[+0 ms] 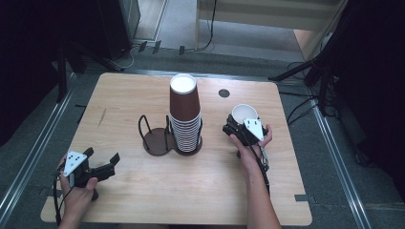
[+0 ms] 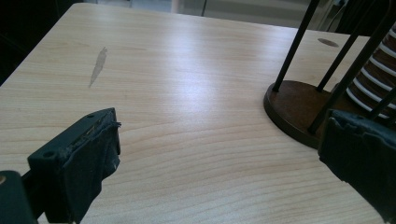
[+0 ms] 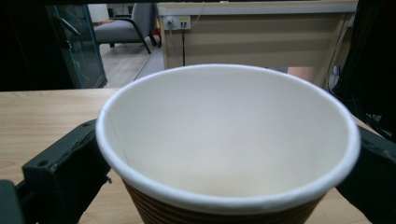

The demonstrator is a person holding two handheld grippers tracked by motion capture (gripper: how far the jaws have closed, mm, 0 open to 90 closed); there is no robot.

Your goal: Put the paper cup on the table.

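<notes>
With my right gripper [image 1: 240,125] jaws fully open around the paper cup [image 1: 244,113] standing right of centre on the desk [image 1: 143,191], withdrawing askew could topple it.

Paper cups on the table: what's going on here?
A person works at a wooden table with a gripper in each hand. The right gripper has a single brown paper cup upright between its jaws, right of the tall cup stack that stands in a two-ring wire holder. Whether the jaws press the cup can't be told. The holder's other ring is empty. The left gripper rests open near the table's left front, holding nothing.
</notes>
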